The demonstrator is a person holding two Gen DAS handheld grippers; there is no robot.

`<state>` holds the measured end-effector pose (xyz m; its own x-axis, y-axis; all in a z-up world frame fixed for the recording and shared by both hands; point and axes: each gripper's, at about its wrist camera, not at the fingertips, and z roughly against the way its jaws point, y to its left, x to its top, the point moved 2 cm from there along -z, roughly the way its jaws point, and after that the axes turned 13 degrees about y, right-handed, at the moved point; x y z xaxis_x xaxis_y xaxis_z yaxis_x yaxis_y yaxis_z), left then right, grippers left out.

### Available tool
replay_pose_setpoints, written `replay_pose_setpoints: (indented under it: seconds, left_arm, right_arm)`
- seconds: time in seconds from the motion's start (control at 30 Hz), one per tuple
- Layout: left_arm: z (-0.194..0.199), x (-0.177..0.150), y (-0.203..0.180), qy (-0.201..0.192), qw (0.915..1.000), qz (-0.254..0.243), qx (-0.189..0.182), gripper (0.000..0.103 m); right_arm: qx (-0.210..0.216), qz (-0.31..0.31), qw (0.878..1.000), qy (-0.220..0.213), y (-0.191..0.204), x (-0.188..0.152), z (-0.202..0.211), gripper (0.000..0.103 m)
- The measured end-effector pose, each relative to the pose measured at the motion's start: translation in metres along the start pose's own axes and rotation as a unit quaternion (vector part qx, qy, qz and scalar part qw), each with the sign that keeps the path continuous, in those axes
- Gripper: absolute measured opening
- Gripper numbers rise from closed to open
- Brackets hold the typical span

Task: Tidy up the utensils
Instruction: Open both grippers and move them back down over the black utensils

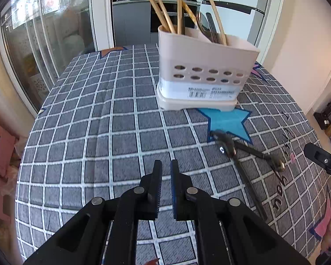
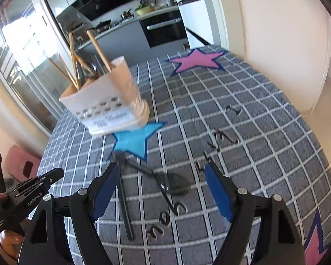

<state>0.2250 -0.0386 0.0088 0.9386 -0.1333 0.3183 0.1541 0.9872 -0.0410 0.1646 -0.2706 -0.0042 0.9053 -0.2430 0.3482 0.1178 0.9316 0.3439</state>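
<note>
A beige utensil holder (image 1: 200, 77) stands on the checked cloth, with several bamboo chopsticks (image 1: 158, 8) and dark utensils (image 1: 211, 28) in it. It also shows in the right wrist view (image 2: 108, 103). Two dark metal spoons lie crossed on the cloth by the blue star: one (image 1: 247, 172) (image 2: 124, 198) with its handle toward me, the other (image 1: 260, 154) (image 2: 165, 181) lying sideways. My left gripper (image 1: 165, 170) is nearly shut and empty, left of the spoons. My right gripper (image 2: 161, 176) is open wide, just above the spoons.
The grey checked tablecloth (image 1: 99, 121) has blue (image 1: 227, 121) and pink (image 2: 196, 61) stars. A glass sliding door (image 1: 33, 44) is to the left, a kitchen counter (image 2: 132, 22) behind. The right gripper's edge shows in the left wrist view (image 1: 322, 159).
</note>
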Motion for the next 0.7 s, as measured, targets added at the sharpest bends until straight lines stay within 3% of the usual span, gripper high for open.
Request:
replay_pose_setpoints:
  seconds: [0.03, 0.23, 0.3, 0.4, 0.5, 0.7]
  left_arm:
    - [-0.001, -0.001, 0.001, 0.004, 1.0000, 0.002, 0.000, 0.103]
    - [-0.005, -0.012, 0.005, 0.007, 0.9999, 0.003, 0.010, 0.103]
    - [-0.007, -0.014, 0.005, 0.013, 0.9999, 0.004, 0.009, 0.103]
    - [-0.009, -0.019, 0.003, 0.020, 0.9997, -0.002, 0.011, 0.103]
    - [-0.010, -0.022, -0.001, 0.029, 0.9995, -0.008, 0.009, 0.103]
    - [-0.011, -0.025, -0.004, 0.039, 0.9992, -0.008, 0.006, 0.103]
  right_arm:
    - [-0.002, 0.002, 1.000, 0.005, 0.000, -0.003, -0.001, 0.082]
    - [-0.006, 0.009, 0.999, 0.035, -0.001, -0.010, -0.012, 0.088]
    - [-0.016, 0.018, 0.998, 0.059, 0.000, -0.013, -0.021, 0.103]
    - [-0.035, 0.044, 0.996, 0.075, 0.004, -0.016, -0.027, 0.103]
    - [-0.082, 0.077, 0.989, 0.093, 0.009, -0.015, -0.033, 0.103]
    - [-0.091, 0.104, 0.981, 0.137, 0.015, -0.003, -0.052, 0.103]
